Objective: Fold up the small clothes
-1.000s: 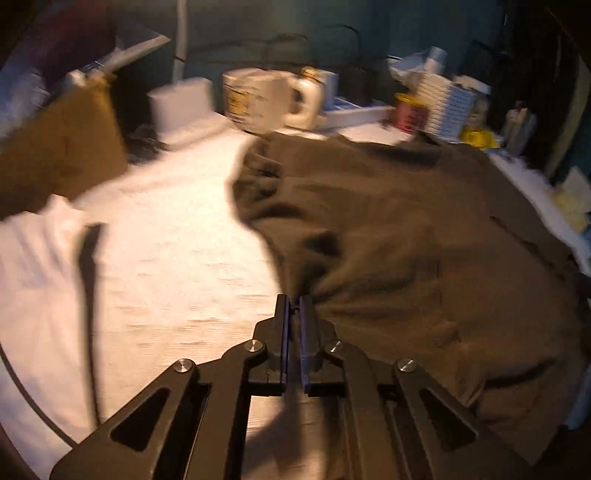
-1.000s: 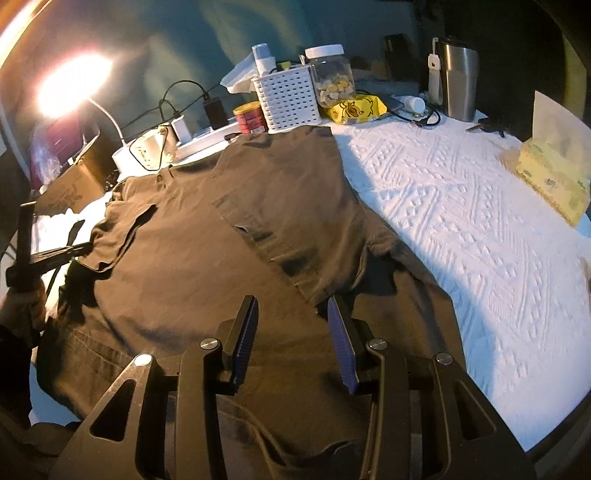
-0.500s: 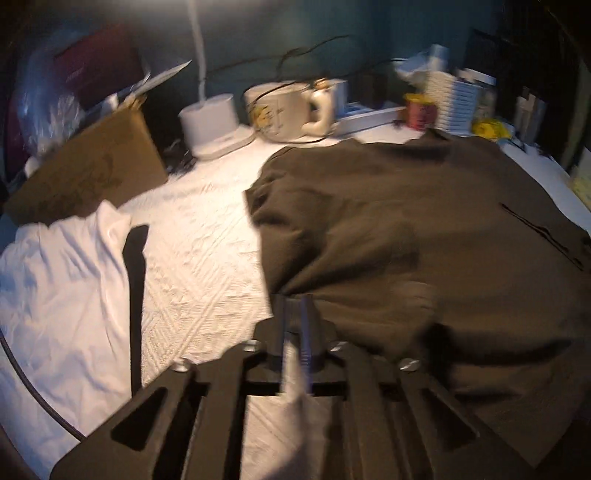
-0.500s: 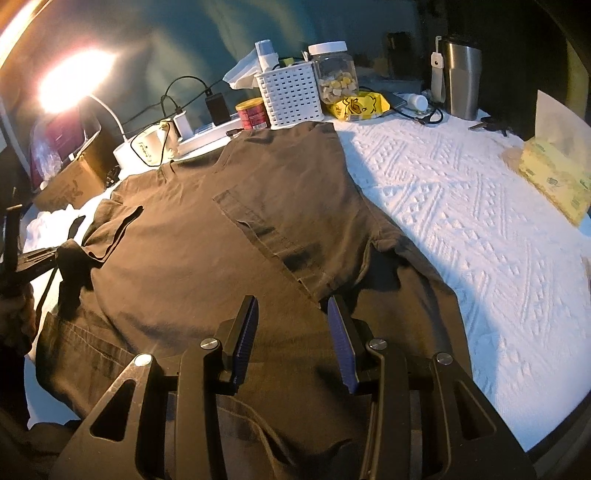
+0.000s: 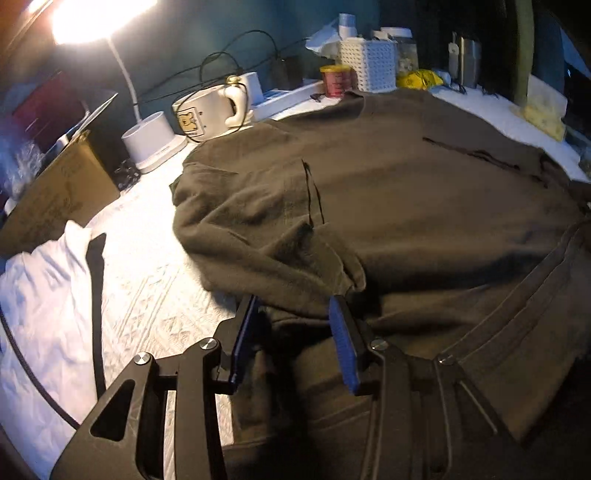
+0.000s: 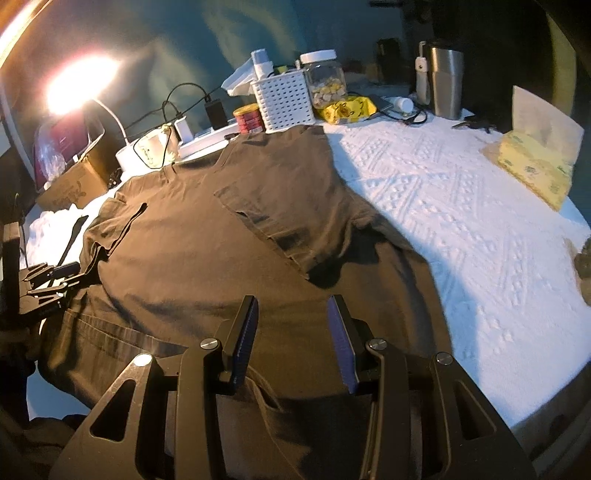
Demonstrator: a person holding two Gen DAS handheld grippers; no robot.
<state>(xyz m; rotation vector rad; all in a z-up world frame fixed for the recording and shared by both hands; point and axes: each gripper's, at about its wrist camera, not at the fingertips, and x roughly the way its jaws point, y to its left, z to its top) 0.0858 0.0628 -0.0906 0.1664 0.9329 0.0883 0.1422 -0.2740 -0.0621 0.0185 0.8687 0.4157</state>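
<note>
Left wrist view: the left gripper (image 5: 295, 314), clamped on the brown shirt (image 5: 406, 206) a second ago, now has its jaws parted over the folded sleeve. Right wrist view: the right gripper (image 6: 291, 314) hovers unchanged, jaws apart, above the shirt's hem on the white-covered desk (image 6: 461, 221).

My left wrist camera sits low and close behind the left claw (image 5: 295, 325), looking forward across the brown shirt (image 5: 424, 206) toward the lamp (image 5: 92, 18) and mug (image 5: 207, 114). My right wrist camera rides higher behind the right claw (image 6: 291, 325), facing the same back clutter. Both share the shirt, the white basket (image 6: 282, 99) and the mug.
</note>
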